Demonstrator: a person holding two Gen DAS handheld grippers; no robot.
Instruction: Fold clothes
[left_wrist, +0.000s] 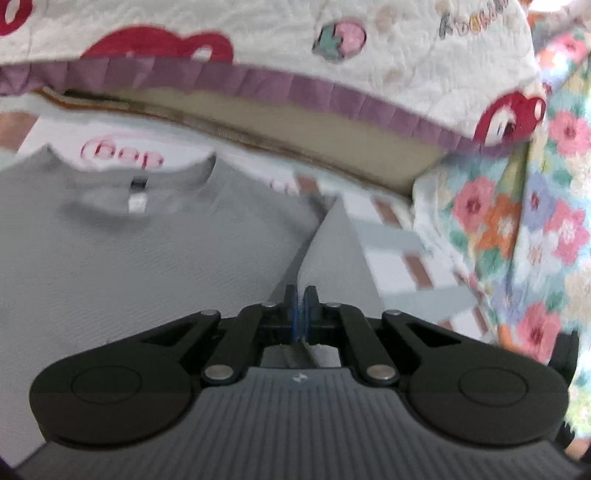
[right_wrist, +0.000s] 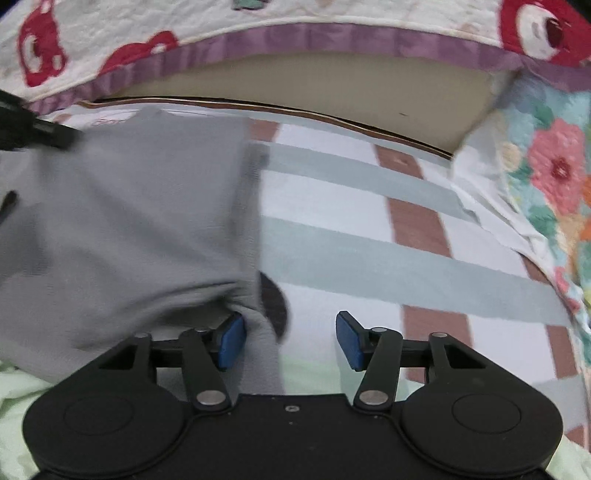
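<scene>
A grey shirt (left_wrist: 147, 258) lies flat on the striped sheet, its collar and neck label (left_wrist: 137, 192) at the far end. My left gripper (left_wrist: 301, 299) is shut on a raised fold of the shirt's right side, and the cloth runs up from the pads as a ridge. In the right wrist view the same grey shirt (right_wrist: 129, 203) fills the left half. My right gripper (right_wrist: 291, 339) stands open. A hanging edge of the shirt lies beside its left pad (right_wrist: 232, 339), and the right pad is clear of it. A dark blurred shape (right_wrist: 37, 129) at the upper left may be the other gripper.
The striped sheet (right_wrist: 369, 240) spreads to the right of the shirt. A white quilt with red bears and a purple frill (left_wrist: 258, 22) hangs over the far edge. A floral quilt (left_wrist: 535, 221) rises on the right. Pale green cloth (right_wrist: 14, 398) lies at the near left.
</scene>
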